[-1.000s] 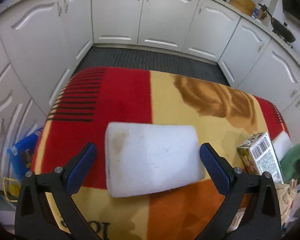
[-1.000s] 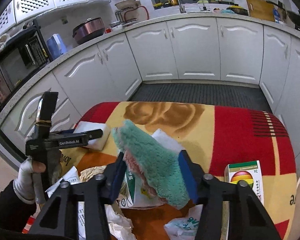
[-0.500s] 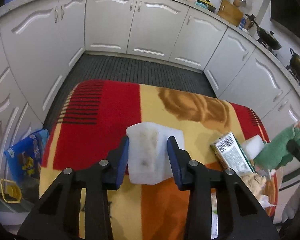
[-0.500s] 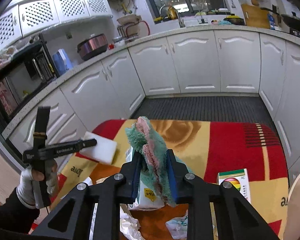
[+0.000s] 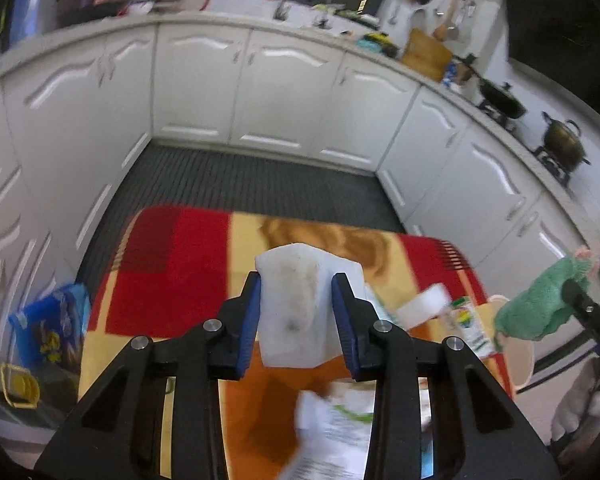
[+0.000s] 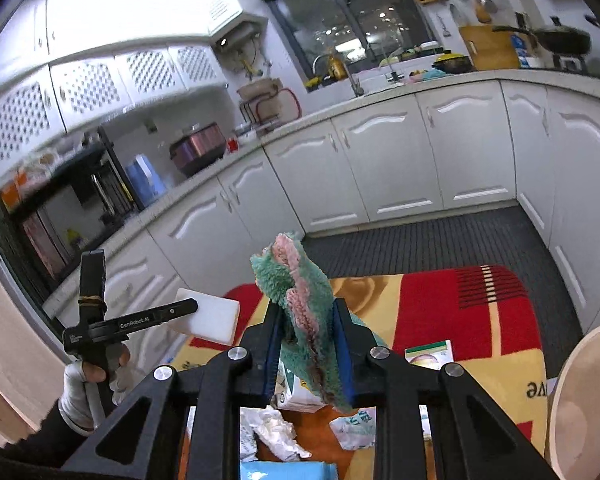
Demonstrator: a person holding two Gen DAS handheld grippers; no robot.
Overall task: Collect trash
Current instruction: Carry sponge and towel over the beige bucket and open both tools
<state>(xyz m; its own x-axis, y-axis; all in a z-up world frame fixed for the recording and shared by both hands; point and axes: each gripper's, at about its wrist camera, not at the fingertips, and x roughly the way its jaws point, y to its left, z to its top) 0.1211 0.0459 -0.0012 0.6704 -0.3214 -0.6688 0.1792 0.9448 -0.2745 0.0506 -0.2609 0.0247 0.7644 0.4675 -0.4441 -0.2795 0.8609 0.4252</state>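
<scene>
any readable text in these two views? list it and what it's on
"GenRobot.AI": on the arm of the left claw, seen from the right wrist view.
"ve", upside down: on the blanket, a word cut off by the tub rim.
Carton: print too small to read.
Wrapper: lettering blurred, unreadable.
Blue bag on the floor: yellow lettering blurred.
Packet: print blurred.

White cabinets (image 5: 284, 92) lining room; dark ribbed mat (image 5: 252, 184) lying on floor; red-yellow blanket (image 6: 472, 312) covering table; pot (image 5: 562, 140) sitting on stove.
</scene>
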